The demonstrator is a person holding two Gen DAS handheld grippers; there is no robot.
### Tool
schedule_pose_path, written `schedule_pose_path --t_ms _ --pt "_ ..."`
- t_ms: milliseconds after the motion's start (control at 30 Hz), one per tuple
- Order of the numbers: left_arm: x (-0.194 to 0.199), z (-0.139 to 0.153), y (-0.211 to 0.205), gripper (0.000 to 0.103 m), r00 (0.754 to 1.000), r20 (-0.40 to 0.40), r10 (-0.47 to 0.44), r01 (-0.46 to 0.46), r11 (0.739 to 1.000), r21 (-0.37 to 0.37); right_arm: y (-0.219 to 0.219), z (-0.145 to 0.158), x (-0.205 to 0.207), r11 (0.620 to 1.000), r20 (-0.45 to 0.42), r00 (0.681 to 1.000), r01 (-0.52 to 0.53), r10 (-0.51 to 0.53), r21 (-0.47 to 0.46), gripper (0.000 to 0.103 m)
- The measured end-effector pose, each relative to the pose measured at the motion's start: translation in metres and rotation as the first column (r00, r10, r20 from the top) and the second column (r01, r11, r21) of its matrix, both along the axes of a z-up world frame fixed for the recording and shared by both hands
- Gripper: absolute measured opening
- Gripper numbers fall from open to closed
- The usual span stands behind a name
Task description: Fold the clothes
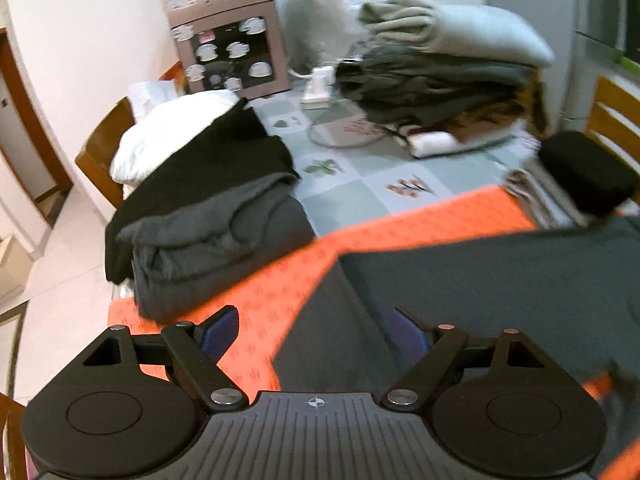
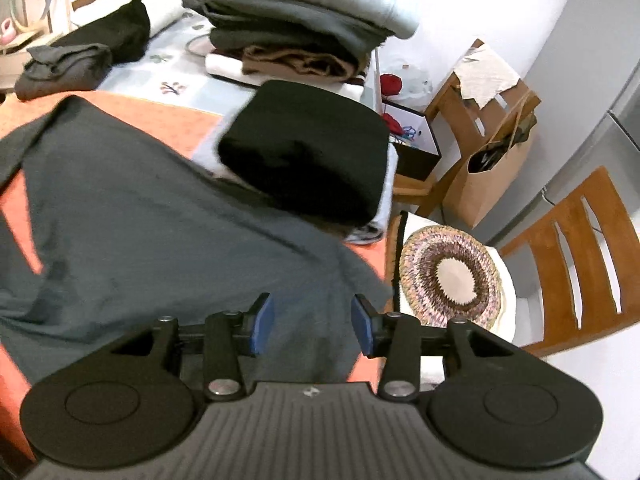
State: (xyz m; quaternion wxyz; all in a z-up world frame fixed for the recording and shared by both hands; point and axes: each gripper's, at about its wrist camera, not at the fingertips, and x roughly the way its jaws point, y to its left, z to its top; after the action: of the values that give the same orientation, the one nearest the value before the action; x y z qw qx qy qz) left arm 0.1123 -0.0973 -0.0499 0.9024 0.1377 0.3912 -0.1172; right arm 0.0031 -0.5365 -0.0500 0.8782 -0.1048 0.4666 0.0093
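A dark grey garment (image 1: 480, 288) (image 2: 160, 220) lies spread flat on the orange cloth (image 1: 400, 236) (image 2: 172, 120) that covers the near part of the table. My left gripper (image 1: 316, 334) hovers open above the garment's left edge, its blue pads wide apart and holding nothing. My right gripper (image 2: 312, 324) is open over the garment's right corner near the table edge, nothing between its pads. A folded black garment (image 1: 588, 176) (image 2: 312, 152) rests at the far right of the orange cloth.
A grey and black clothes heap (image 1: 200, 208) (image 2: 80, 52) sits on the left. A tall stack of folded clothes (image 1: 448, 68) (image 2: 304, 20) stands at the back. A pink box (image 1: 228, 36) is behind. Wooden chairs (image 2: 576, 264) and a round cushion (image 2: 452, 276) stand on the right.
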Motion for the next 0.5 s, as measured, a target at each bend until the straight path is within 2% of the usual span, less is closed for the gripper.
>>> schedule_pose_path --t_ms 133,233,333,500 --pt "-0.045 0.001 0.011 0.084 0.995 0.003 -0.097 0.097 0.995 -0.004 0.032 0.009 -0.023 0.999 0.011 0.999 0.046 -0.046 0.024 0.048" --pt "-0.078 -0.004 0.019 0.084 0.981 0.009 -0.194 0.194 0.981 0.011 0.060 0.011 -0.041 0.996 0.019 0.996 0.087 -0.087 0.038 0.050" --pt "-0.109 -0.014 0.026 0.084 0.949 0.017 -0.314 0.314 0.949 0.042 0.088 0.008 -0.056 0.994 0.016 0.995 0.102 -0.103 0.034 0.051" --pt "-0.138 -0.032 0.043 0.084 0.884 -0.015 -0.468 0.468 0.883 0.041 0.134 0.003 -0.084 0.992 0.018 0.992 0.122 -0.123 0.032 0.051"
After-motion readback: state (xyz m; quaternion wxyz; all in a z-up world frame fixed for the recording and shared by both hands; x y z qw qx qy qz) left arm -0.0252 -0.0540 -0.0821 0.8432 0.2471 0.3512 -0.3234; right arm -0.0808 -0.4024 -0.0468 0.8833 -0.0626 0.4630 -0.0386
